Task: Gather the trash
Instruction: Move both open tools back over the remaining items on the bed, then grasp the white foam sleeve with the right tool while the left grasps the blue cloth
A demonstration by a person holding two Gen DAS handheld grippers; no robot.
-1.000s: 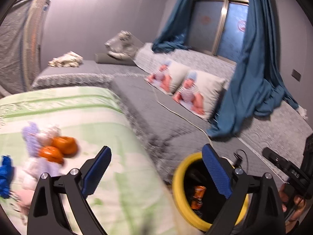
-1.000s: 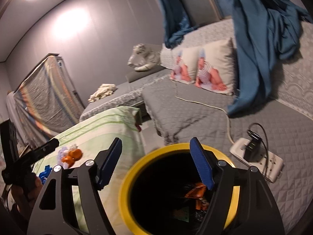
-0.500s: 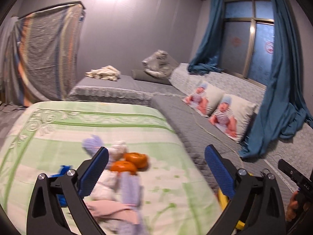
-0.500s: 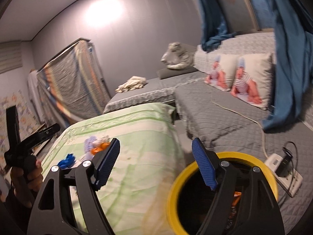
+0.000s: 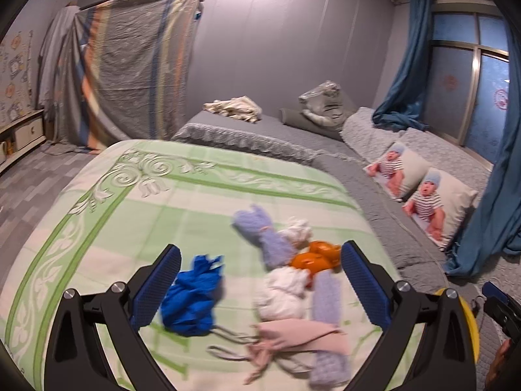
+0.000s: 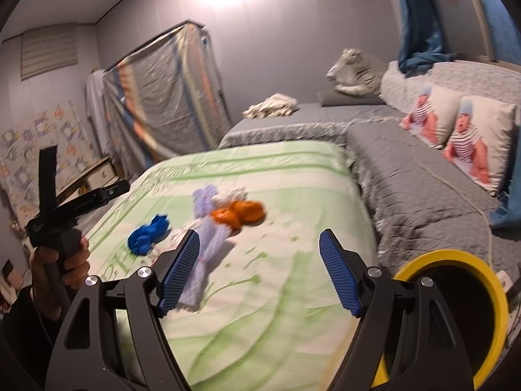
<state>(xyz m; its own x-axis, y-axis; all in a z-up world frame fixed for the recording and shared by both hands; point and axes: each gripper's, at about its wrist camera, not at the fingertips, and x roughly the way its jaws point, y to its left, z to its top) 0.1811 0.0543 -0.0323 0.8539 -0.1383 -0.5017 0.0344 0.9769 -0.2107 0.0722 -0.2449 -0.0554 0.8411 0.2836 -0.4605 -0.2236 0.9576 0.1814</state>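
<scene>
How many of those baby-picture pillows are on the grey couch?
2. Both lean side by side against the couch back by the window: one pillow farther along, the other pillow nearer the blue curtain. The curtain could hide more.

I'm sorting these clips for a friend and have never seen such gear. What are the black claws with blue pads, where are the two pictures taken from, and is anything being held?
Nothing is held. These are two hand-held grabbers, one in each of a person's hands, each with a camera looking out along its jaws. One picture is from the left gripper, the other from the right gripper; both stand open and empty. On the green blanket lies the trash: a blue bundle, orange peels, white tissues, purple cloths and a pink piece. The yellow-rimmed bin waits beside the bed.
</scene>
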